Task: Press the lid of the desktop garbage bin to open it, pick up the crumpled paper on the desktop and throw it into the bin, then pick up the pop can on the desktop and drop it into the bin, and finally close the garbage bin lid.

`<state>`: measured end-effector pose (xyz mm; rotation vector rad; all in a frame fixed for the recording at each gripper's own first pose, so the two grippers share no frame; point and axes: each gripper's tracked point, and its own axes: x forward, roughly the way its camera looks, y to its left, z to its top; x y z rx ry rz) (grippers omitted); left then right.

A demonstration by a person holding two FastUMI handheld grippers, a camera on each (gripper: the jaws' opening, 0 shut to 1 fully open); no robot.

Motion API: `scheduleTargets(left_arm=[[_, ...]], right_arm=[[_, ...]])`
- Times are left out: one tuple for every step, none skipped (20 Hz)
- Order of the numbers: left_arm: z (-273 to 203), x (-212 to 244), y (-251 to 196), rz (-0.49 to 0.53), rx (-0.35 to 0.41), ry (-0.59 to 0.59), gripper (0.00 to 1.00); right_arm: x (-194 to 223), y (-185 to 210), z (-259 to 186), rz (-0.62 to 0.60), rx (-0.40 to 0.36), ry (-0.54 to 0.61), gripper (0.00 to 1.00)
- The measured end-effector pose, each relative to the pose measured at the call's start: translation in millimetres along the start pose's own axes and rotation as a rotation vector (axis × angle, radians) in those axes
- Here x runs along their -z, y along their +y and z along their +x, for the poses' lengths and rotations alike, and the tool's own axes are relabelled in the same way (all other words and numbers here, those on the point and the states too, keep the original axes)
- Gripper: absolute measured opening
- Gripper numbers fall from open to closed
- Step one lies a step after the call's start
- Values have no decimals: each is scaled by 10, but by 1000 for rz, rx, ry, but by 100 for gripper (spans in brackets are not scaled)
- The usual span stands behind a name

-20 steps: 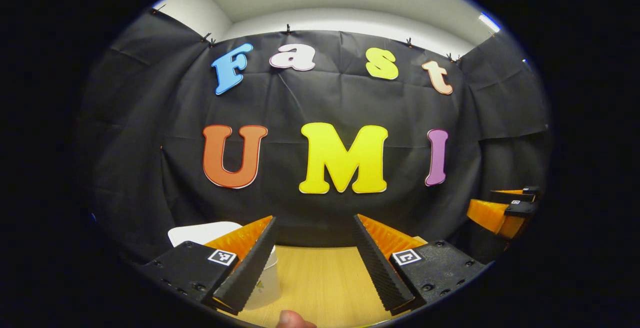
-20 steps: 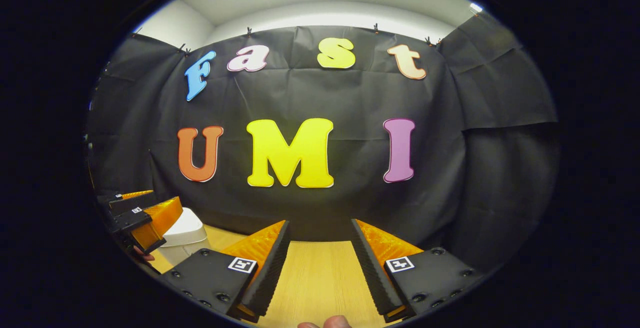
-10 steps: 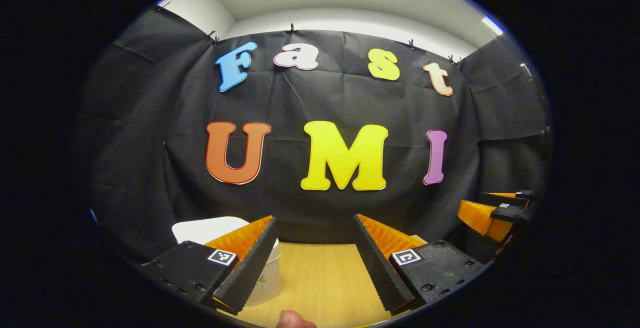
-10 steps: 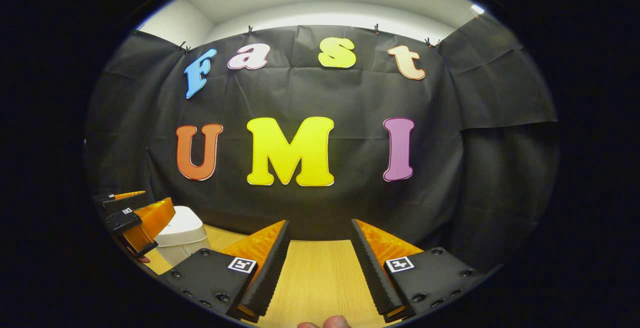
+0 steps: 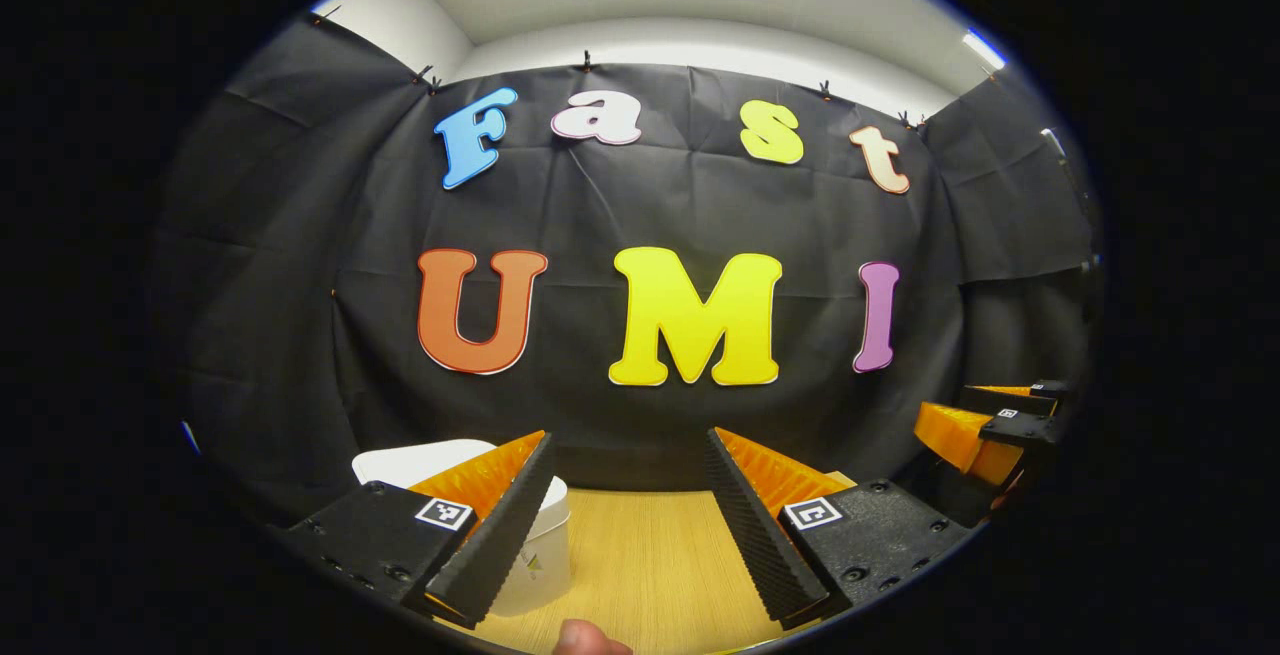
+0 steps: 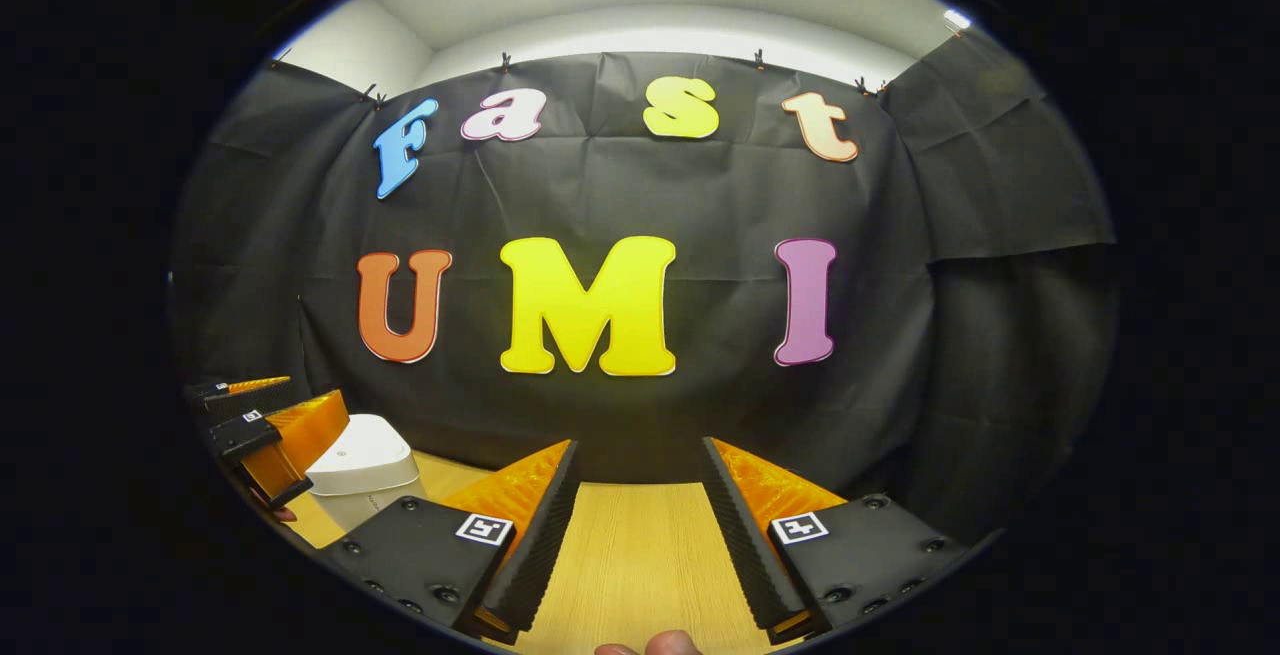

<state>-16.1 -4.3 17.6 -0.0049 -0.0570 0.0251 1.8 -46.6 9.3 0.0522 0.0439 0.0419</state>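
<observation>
- Sitting on the table point(image 5: 640, 555), the closed white bin point(image 6: 362, 455) lies ahead-left of the left tool point(image 5: 628, 505), partly behind its left finger.
- Both tools gape empty; the right tool point(image 6: 636, 505) is farther off.
- Judgement: left presses the lid.

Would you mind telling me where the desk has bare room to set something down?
The wooden desk is bare between the right tongs' open fingers, back to the black cloth. In the left gripper view, bare wood runs from the bin rightward. It is crowded around the bin, where the left tongs hover.
</observation>
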Motion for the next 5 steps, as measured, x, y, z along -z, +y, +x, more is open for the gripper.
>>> scheduleTargets(left_arm=[[-11,-4,-2,4,-1,-1,97],[-13,-18,-3,6,0,-4,97],[1,-18,-2,8,-1,-4,97],[0,-21,-2,9,-1,-5,97],[-11,-25,-4,11,-2,-6,97]], right_arm=[[-5,-2,11,1,0,-2,78],[-9,3,2,-1,-1,-4,78],[-8,-9,7,-2,0,-5,78],[-21,-3,4,-1,-1,-7,78],[-23,-5,5,0,0,-9,78]])
